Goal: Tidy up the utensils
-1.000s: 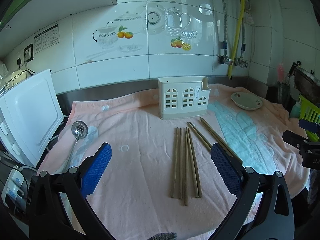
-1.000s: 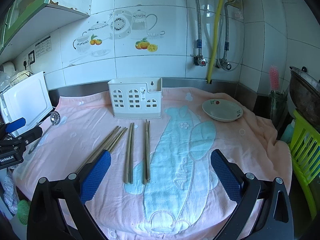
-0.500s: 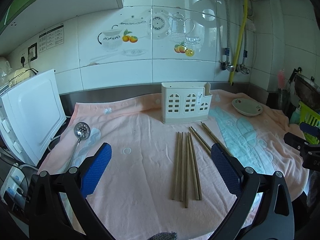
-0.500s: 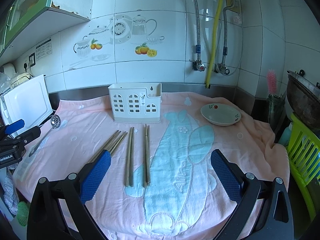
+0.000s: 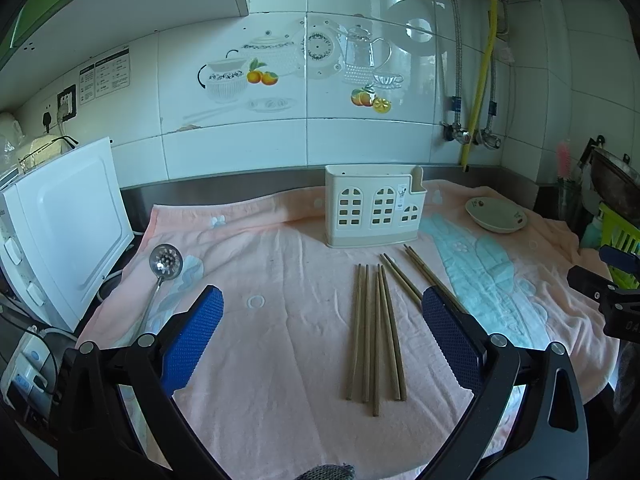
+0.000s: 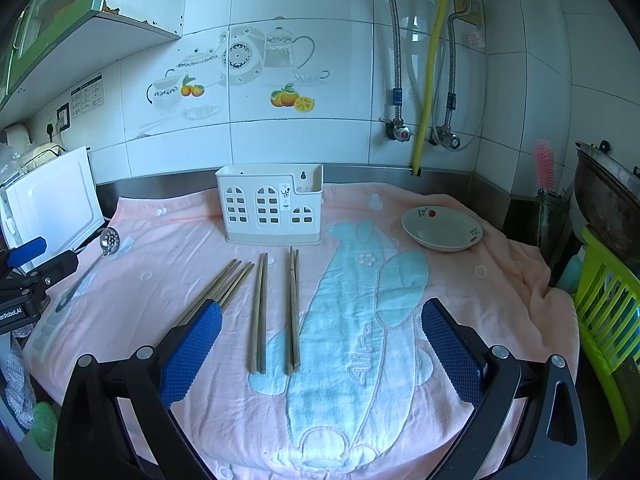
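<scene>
Both pairs of jaws stand wide apart with nothing between them, the left gripper (image 5: 322, 338) and the right gripper (image 6: 320, 354) each held above the near edge of the pink towel (image 6: 460, 280) that covers the surface. Just past them the wooden chopsticks (image 5: 376, 328) lie flat on the towel in loose pairs, their far tips pointing toward the white utensil holder (image 6: 270, 204), which stands upright near the tiled wall. A slotted metal spoon (image 5: 162, 276) lies well to the left, beside a white appliance (image 5: 60, 232). A shallow bowl (image 6: 442, 229) sits to the right.
</scene>
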The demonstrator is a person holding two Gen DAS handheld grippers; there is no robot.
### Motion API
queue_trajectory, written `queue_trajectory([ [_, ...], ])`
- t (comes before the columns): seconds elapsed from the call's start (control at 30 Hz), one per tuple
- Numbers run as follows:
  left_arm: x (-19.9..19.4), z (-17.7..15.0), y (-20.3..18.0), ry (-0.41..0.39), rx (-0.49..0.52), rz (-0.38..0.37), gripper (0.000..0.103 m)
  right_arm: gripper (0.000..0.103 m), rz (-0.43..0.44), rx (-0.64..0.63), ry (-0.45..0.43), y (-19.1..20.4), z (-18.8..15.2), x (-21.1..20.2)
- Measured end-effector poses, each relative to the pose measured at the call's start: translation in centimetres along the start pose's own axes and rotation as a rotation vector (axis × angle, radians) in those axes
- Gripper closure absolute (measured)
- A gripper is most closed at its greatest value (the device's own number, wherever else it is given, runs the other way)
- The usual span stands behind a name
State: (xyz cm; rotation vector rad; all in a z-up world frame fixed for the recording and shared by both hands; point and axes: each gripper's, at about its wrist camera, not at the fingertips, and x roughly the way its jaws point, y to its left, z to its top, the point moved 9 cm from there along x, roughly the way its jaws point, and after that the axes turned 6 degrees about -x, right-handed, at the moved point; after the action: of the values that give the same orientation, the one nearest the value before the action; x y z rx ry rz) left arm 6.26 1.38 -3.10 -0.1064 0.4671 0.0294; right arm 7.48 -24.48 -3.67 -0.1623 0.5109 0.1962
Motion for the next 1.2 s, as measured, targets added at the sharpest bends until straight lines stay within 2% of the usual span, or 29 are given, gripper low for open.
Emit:
queue_trajectory([
  [0.63,1.1,-0.1,0.2,0.021,0.006,0.003,0.005,0.006,0.009,-0.006,0.016,0.4,0.0,1.1],
  [1.2,3.9,-1.5,0.7,0.1,-0.013,0.009,0.005,0.006,0.024,-0.015,0.052,0.9,-0.6,3.3],
])
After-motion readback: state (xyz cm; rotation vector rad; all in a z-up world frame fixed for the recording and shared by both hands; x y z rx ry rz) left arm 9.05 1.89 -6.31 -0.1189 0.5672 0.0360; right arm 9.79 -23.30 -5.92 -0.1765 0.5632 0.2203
